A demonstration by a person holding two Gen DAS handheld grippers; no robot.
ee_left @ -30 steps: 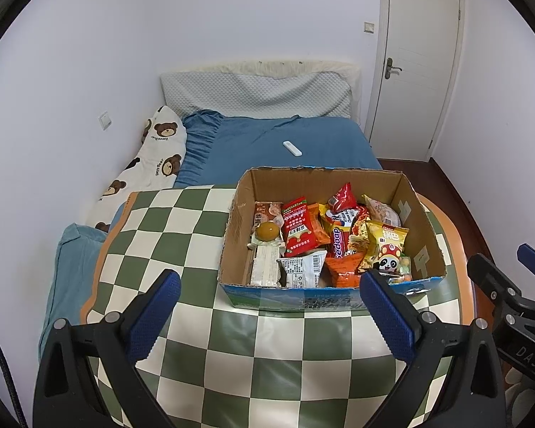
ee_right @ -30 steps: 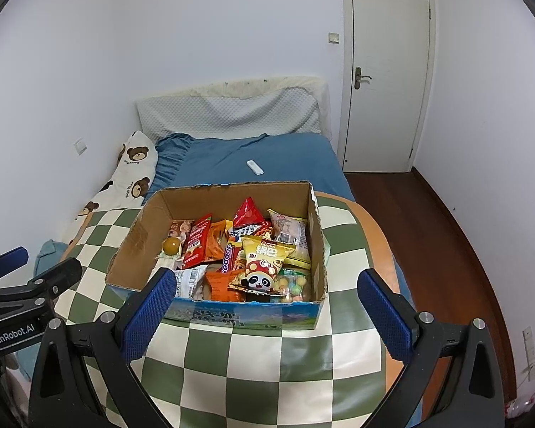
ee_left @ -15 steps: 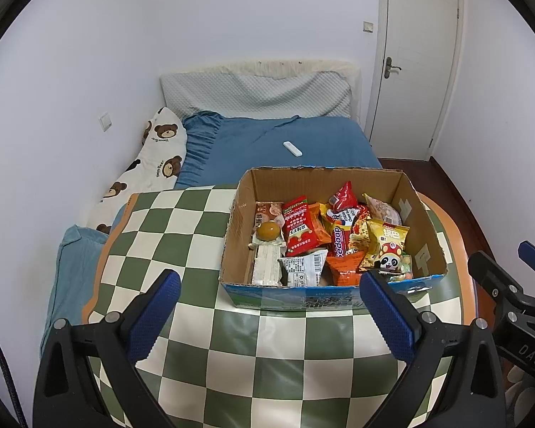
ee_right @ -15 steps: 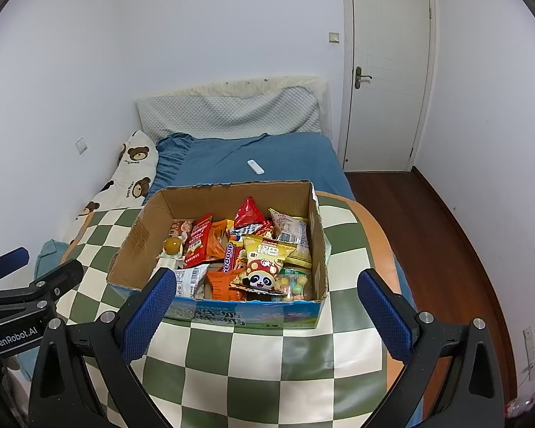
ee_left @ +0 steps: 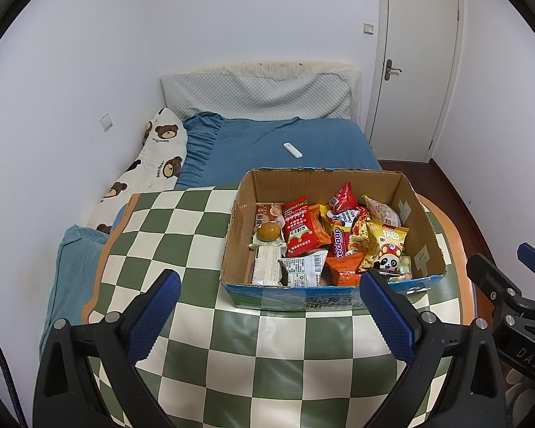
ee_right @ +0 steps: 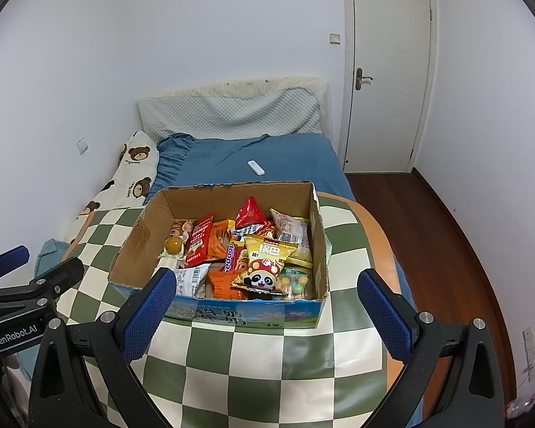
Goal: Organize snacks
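insp: status of both tools?

op: from my remote feed, left gripper (ee_left: 269, 305) jaws spread wide, nothing between the pads, hovering above the checkered table (ee_left: 182, 228). right gripper (ee_right: 267, 301) same: wide apart, holding nothing, also above the table, near side of the box.

insp: task items?

op: all snacks sit in the cardboard box (ee_left: 422, 228) on the table's far half. inside i see a red packet (ee_left: 299, 230) left of centre, a round brown-yellow item (ee_left: 268, 231) just beside it by the left wall, a yellow panda bag (ee_right: 265, 262) toward the near right corner, a white barcode pack (ee_left: 301, 269) at the near wall. none touched by either tool.

insp: surroundings?

op: blue bed (ee_right: 249, 153) behind the table w/ a white remote (ee_right: 256, 167) on it; white door (ee_right: 387, 71) shut, far right.
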